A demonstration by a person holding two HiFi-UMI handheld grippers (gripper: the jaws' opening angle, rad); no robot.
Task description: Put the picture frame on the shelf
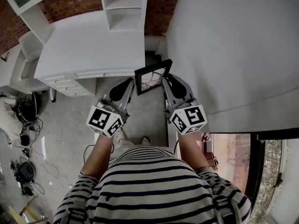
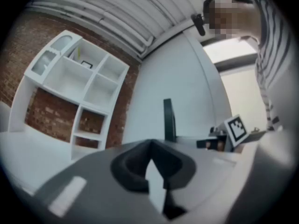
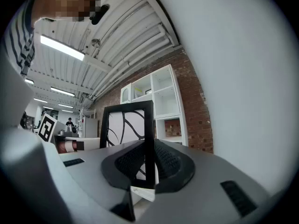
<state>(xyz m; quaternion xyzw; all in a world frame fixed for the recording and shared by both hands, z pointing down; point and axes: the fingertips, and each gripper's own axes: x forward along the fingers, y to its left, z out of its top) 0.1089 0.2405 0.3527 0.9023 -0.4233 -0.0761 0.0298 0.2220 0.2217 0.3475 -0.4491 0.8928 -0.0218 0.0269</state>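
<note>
**What is holding the picture frame?**
The right hand-held gripper (image 3: 145, 160) is clamped on one upright side of the picture frame (image 3: 126, 125). Its ribbed black pads press on a thin, square-edged black bar. The frame stands upright above the jaws and reaches out to that gripper's left. Its white sheet carries curving black lines.

**And the other one?**
The left hand-held gripper (image 2: 150, 158) sits just left of the frame, apart from it. Its smooth dark pads seem to meet at the tips with nothing between them, though that view is soft.

**What lies around them?**
Ahead of both grippers is a boxy white shelf (image 1: 124, 6) of open square compartments. It rises at the back of a plain white worktop (image 1: 93, 45), against a rough red brick wall (image 1: 161, 8). A broad, smooth white panel (image 1: 233, 45) fills the space to the right gripper's right.
</note>
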